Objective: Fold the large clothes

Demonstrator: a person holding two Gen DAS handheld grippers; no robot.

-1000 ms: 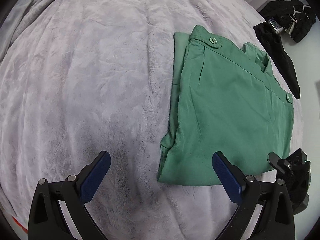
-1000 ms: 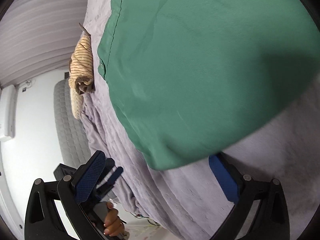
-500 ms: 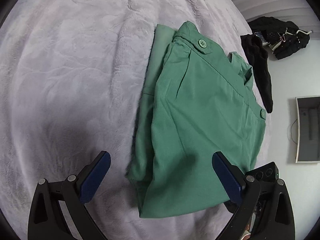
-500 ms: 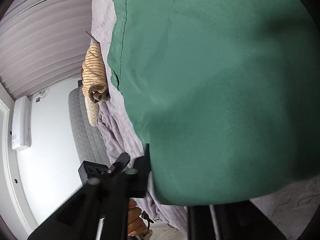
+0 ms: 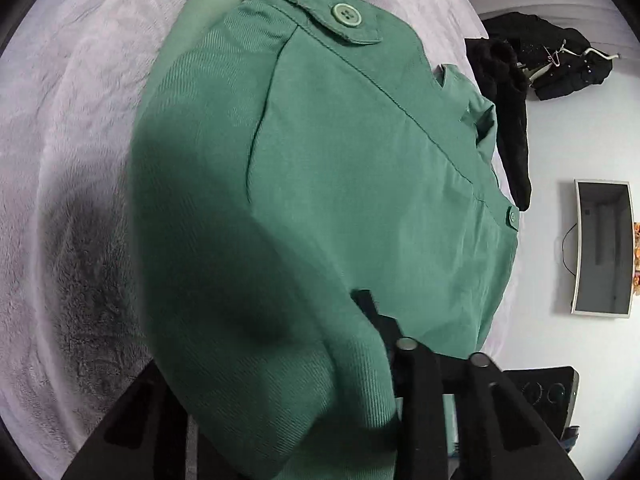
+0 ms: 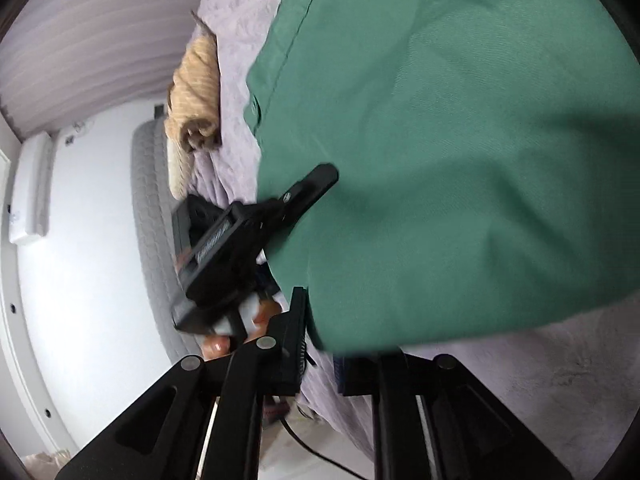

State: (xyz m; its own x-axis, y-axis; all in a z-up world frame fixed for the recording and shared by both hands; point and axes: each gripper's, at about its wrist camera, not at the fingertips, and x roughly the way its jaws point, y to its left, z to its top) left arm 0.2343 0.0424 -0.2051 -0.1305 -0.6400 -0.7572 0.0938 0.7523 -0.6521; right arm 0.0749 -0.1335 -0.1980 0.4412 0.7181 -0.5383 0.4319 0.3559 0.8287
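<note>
Closing on green cloth, the left gripper (image 5: pixel 280 392) has the near folded edge of the green garment (image 5: pixel 340 184) bunched between its jaws; only the right-hand finger (image 5: pixel 372 312) shows, the other is hidden under the fabric. Jaws of the right gripper (image 6: pixel 324 344) stand narrow and are easing apart, with the garment's near corner (image 6: pixel 344 332) between them; whether the pads press on it cannot be told, as the cloth covers them.

No writing can be read anywhere: a pale label on the left gripper's body (image 6: pixel 212 244), seen from the right wrist, is too blurred.

The garment is a plain green twill, folded into a thick rectangular stack, with a buttoned tab (image 5: pixel 346 14) at its far end and a second button (image 5: pixel 512 216) on its right edge. It lies on a pale lilac plush blanket (image 5: pixel 68 128), long axis running away from the left wrist camera, the buttoned end farthest.

Beyond it, dark clothing (image 5: pixel 504 100) lies at the blanket's edge. A tan striped rolled cloth (image 6: pixel 196 92) sits on the blanket in the right wrist view. Fingers of a hand (image 6: pixel 218 344) show under the left gripper.
</note>
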